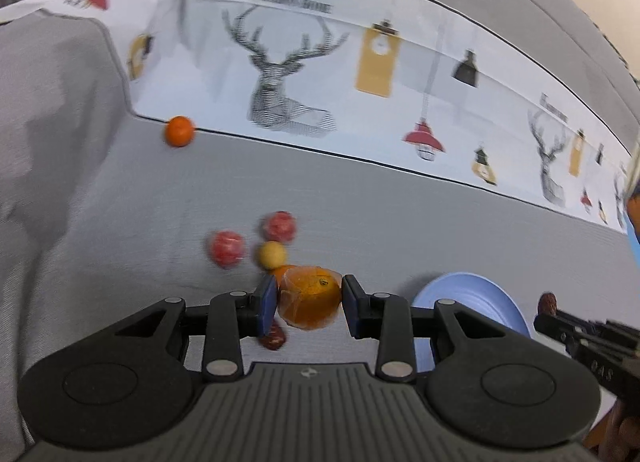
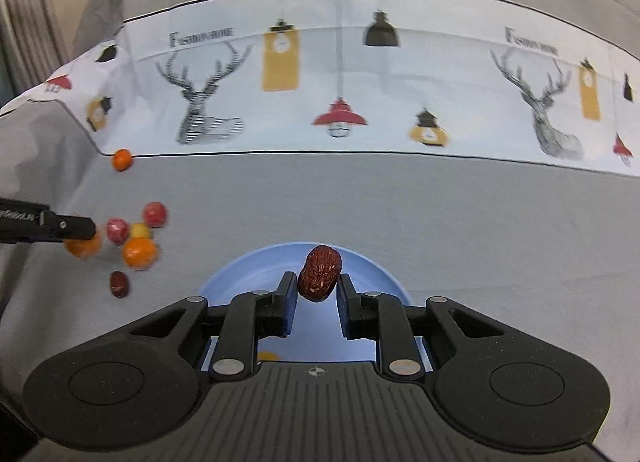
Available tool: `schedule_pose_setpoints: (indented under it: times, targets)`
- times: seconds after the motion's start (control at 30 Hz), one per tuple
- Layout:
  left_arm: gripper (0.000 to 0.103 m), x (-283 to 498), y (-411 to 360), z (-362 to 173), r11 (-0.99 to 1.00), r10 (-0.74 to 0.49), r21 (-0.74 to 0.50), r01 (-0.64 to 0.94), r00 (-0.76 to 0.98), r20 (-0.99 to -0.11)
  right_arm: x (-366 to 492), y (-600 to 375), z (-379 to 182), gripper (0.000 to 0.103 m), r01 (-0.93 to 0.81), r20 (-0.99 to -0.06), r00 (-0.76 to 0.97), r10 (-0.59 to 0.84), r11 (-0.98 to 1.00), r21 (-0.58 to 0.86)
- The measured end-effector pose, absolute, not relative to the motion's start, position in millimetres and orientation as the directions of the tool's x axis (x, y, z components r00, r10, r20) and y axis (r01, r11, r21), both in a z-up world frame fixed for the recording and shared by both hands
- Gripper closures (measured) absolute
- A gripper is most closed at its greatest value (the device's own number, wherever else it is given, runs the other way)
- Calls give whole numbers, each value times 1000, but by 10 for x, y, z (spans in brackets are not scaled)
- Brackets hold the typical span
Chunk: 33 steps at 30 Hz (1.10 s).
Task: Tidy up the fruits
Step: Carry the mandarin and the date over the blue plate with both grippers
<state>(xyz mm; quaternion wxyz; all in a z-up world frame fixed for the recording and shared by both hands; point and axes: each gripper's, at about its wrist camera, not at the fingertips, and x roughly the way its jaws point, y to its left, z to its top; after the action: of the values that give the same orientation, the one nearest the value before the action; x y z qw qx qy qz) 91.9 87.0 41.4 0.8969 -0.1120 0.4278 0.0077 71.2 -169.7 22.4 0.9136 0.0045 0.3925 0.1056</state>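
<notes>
Now the left gripper [image 1: 308, 299] pinches a wrapped orange [image 1: 310, 297] above the grey cloth [image 1: 400, 222], and the right gripper [image 2: 318, 287] seems to squeeze a wrinkly red date [image 2: 319, 272] over the blue plate [image 2: 248, 270].

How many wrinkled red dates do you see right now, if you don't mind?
2: one date held in the right tongs above the blue plate, another date lying on the grey cloth. Others may be hidden.
</notes>
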Motion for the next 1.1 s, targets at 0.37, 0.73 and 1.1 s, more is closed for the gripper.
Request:
schedule_pose_setpoints:
  times: [0.37, 0.73, 1.1]
  targets:
    - [65, 890, 224, 355, 969, -247, -184, 165, 618, -747, 749, -1971, 185, 81, -132, -732, 660, 171, 985, 111]
    - [65, 856, -107, 240, 942, -300, -134, 308, 593, -747, 796, -1927, 156, 81, -153, -746, 644, 171, 984, 92]
    - [65, 873, -125, 245, 938, -308, -136, 318, 591, -746, 802, -1912, 130, 81, -155, -756, 634, 161, 985, 80]
